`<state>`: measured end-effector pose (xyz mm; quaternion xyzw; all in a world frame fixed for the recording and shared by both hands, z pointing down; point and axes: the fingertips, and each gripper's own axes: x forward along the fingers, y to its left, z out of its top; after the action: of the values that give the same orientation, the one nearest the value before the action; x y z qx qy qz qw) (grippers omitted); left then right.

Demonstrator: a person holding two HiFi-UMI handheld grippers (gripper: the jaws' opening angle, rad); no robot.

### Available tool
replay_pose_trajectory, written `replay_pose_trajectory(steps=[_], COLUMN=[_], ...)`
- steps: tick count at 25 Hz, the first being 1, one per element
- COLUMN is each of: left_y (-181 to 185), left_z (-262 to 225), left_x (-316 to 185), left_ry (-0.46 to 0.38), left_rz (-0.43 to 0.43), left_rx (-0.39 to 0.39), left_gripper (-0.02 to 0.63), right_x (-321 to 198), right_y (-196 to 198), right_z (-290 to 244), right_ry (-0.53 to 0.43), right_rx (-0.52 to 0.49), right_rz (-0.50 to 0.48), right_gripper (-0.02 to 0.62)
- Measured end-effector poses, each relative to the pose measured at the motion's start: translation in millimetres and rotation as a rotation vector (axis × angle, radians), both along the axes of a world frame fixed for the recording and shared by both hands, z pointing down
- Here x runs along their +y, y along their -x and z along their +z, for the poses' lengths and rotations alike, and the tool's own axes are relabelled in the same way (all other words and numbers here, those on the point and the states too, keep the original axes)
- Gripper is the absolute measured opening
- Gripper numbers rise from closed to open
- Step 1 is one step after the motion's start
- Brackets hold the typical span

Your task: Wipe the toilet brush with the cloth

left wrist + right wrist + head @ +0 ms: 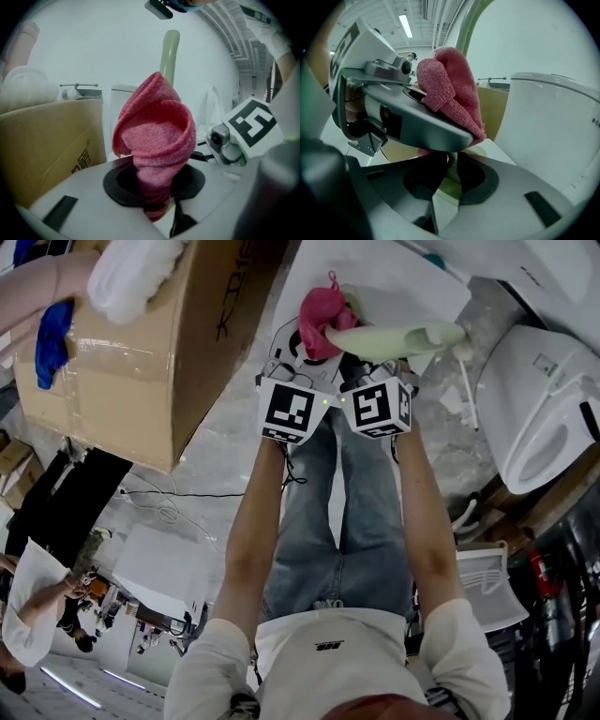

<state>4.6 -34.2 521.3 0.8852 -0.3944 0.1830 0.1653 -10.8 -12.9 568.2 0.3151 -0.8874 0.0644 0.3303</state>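
A pink cloth (pixel 319 315) stands bunched up out of my left gripper (pixel 309 354), which is shut on its lower end; in the left gripper view the cloth (pixel 157 140) fills the middle above the jaws. The toilet brush (pixel 398 337) is pale green and lies level, reaching right from my right gripper (pixel 364 360). In the right gripper view the green handle (pixel 451 180) sits between the dark pads, which close on it. The cloth (pixel 450 91) rests against the handle just above the right jaws. The two grippers are side by side, nearly touching.
A large cardboard box (pixel 159 362) with a blue rag (pixel 52 338) and a white fluffy item (pixel 131 277) is at the left. A white toilet (pixel 544 409) stands at the right, and a white fixture (pixel 375 273) lies behind the grippers. A person (pixel 33 615) stands at the lower left.
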Motion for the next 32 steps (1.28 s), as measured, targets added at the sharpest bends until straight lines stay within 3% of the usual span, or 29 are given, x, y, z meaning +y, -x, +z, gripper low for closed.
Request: replay_pose_trajectory(steps=[14, 32], left_y=[-5, -24], left_z=[-84, -173], left_x=[-9, -21], left_ry=[-0.141, -0.226], left_rz=[0.091, 0.202], left_rx=[0.013, 0.068], left_gripper=[0.124, 0.173], right_x=[-1, -1], right_y=[2, -1], right_z=[3, 9], right_ry=[0.059, 0.095], right_rx=[0.018, 0.035], right_rz=[0.001, 0.033], right_gripper=[0.064, 0.064])
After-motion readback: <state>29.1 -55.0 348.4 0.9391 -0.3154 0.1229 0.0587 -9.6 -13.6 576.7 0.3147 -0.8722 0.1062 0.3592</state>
